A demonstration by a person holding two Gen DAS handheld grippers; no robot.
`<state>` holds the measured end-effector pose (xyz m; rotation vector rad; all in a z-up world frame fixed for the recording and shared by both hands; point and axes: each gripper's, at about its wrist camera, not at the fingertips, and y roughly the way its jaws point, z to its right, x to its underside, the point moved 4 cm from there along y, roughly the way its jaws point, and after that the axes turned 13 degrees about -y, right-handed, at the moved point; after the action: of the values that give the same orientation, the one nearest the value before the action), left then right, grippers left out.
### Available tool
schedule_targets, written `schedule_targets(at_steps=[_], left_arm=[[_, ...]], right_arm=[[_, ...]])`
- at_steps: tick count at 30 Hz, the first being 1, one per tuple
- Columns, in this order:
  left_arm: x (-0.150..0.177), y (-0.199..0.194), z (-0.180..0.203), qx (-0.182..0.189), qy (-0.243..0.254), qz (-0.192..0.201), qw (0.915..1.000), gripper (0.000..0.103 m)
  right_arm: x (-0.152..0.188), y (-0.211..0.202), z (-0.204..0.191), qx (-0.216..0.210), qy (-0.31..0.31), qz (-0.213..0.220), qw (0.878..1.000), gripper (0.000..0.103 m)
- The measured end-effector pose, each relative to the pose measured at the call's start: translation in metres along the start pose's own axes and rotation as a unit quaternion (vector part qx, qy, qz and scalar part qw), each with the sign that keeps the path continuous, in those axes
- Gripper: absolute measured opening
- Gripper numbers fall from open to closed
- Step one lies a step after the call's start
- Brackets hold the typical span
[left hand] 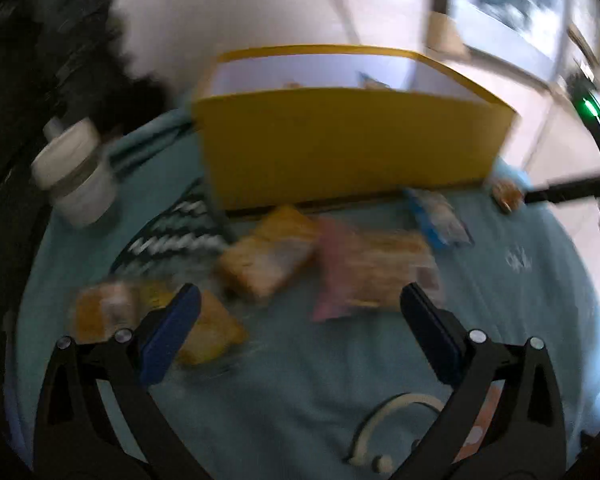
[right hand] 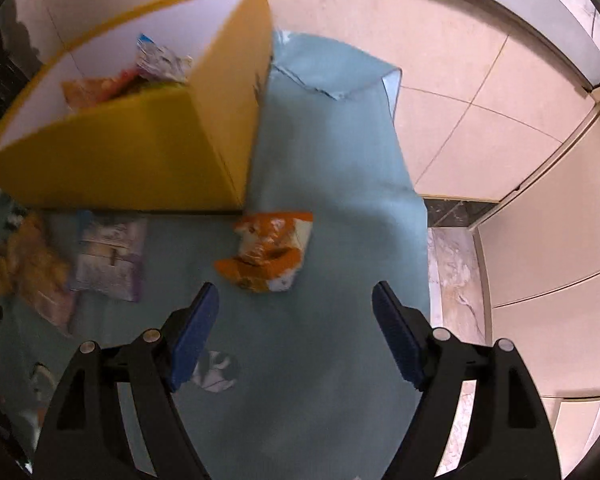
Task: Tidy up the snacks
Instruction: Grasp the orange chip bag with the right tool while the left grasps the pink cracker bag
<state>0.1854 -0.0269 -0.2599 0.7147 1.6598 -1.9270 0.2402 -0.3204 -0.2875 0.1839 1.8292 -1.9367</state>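
Observation:
A yellow box (left hand: 352,144) with white inner walls stands on a teal cloth (left hand: 300,360); in the right wrist view the yellow box (right hand: 140,152) holds several snack packets (right hand: 156,64). Loose snacks lie in front of it: a yellow packet (left hand: 268,256), a pink packet (left hand: 372,272), a blue-and-white packet (left hand: 436,216) and a blurred yellow packet (left hand: 204,328) by the left finger. My left gripper (left hand: 300,300) hangs open above the cloth, nothing between its fingers. An orange packet (right hand: 268,252) lies just ahead of my open, empty right gripper (right hand: 296,296). A purple packet (right hand: 112,256) lies to its left.
A white lidded cup (left hand: 72,172) stands at the left on the cloth. A white ring-shaped object (left hand: 384,428) lies near the left gripper. A small snack (left hand: 508,192) lies at the cloth's right edge. Tiled floor (right hand: 460,100) and cream cabinets (right hand: 548,240) lie to the right.

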Motion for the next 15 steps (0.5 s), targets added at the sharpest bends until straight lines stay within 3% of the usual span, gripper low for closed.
schedule_targets(at_steps=[4,8,13,14,15], left_arm=[[-0.003,0.014,0.035,0.016,0.026,0.009,0.9995,0.101],[-0.001,0.040,0.056,-0.002,0.054,0.004,0.9985,0.101],[0.010,0.080,0.054,-0.032,0.040,-0.052,0.9973,0.101],[0.010,0.078,0.052,-0.030,0.035,-0.043,0.9980,0.101],[0.010,0.078,0.052,-0.022,0.033,-0.044,0.9982,0.095]], right_arm=[[-0.009,0.010,-0.004,0.000,0.001,0.000,1.000,0.079],[-0.024,0.021,-0.011,0.010,-0.009,0.003,1.000,0.079],[-0.028,0.045,-0.020,0.016,-0.023,-0.015,1.000,0.079],[-0.027,0.050,-0.025,0.015,-0.030,-0.018,0.999,0.079],[-0.027,0.049,-0.026,0.010,-0.030,-0.009,0.999,0.066]])
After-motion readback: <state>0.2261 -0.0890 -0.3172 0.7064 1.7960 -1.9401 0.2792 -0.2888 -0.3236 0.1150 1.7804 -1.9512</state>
